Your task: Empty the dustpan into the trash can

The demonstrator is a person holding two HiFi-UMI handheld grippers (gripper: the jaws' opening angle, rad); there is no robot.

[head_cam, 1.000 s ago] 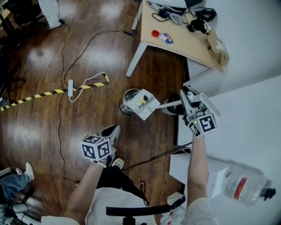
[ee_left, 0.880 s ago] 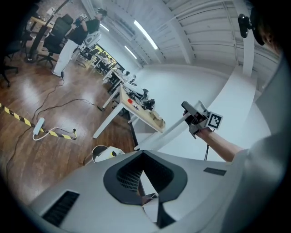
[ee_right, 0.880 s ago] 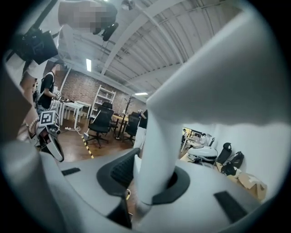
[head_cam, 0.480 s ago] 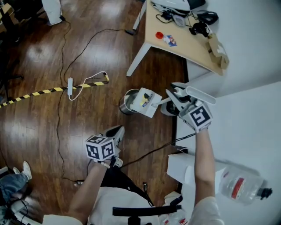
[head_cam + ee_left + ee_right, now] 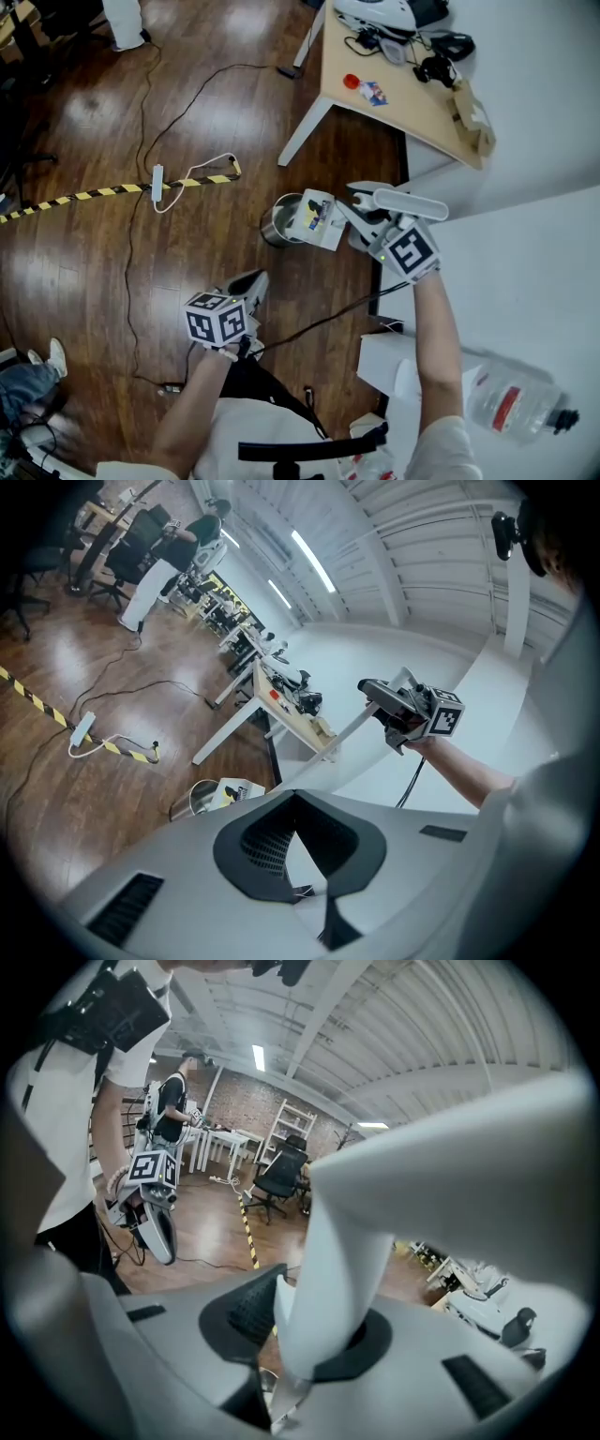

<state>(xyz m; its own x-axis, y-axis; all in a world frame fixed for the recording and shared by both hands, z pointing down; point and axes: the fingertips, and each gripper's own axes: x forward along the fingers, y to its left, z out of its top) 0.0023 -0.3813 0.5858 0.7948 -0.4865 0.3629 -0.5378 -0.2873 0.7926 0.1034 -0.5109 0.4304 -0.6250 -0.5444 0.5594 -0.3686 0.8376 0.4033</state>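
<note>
Dustpan [image 5: 317, 218] tilted over trash can [image 5: 278, 221] | our right gripper [image 5: 364, 217] pinches its handle [image 5: 328, 1269] (white) | our left gripper [image 5: 249, 281] apart from can, jaws together

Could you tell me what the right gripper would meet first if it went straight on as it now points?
Probably the trash can: the right gripper, jaws shut on the dustpan handle, points at it, so the dustpan's head would touch its rim; height is unclear.
</note>
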